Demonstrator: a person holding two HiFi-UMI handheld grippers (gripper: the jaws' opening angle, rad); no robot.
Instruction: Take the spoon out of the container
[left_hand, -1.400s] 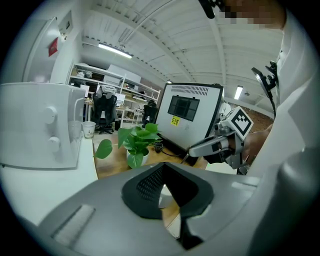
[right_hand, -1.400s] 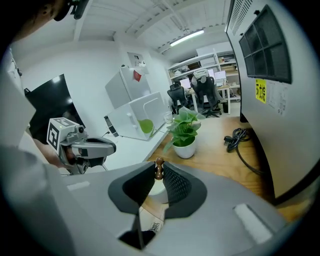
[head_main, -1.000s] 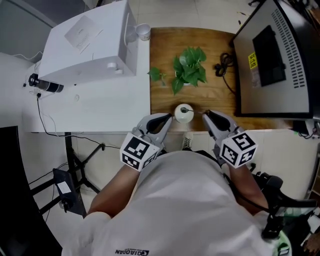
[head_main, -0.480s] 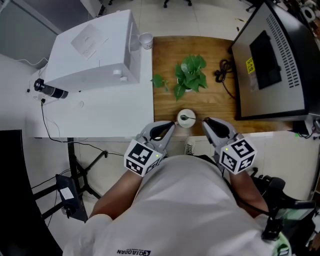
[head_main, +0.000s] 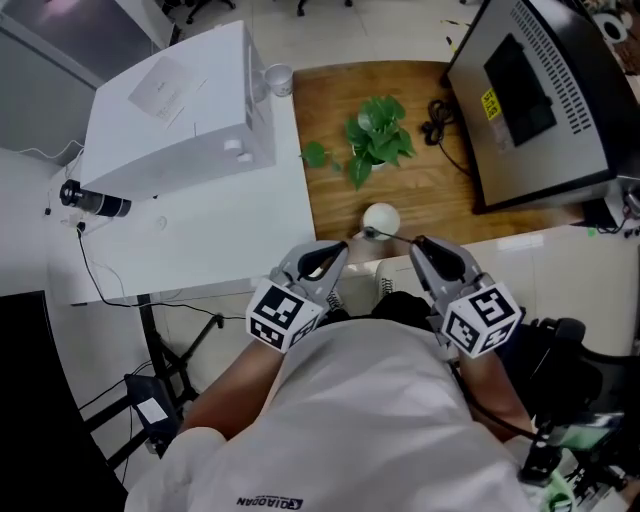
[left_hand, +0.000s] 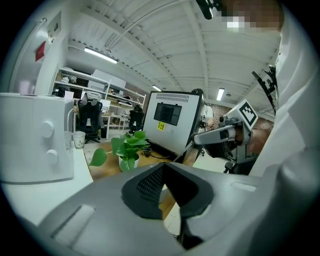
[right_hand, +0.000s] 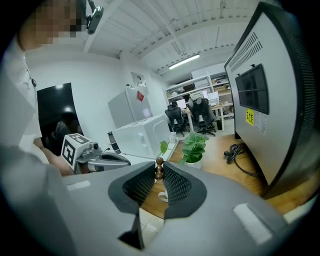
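Spoon (right_hand: 159, 172) looks light, stiff, slim — right gripper (head_main: 419, 243) pinches its knobbed handle-end, the best hold; left gripper (left_hand: 163, 167) closed, empty.

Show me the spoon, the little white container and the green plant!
spoon (right_hand: 159, 170): right gripper view, on the brown knobbed end of its handle.
white container (head_main: 382, 216): head view, on its round white top.
plant (head_main: 378, 140): head view, on its green leaves.
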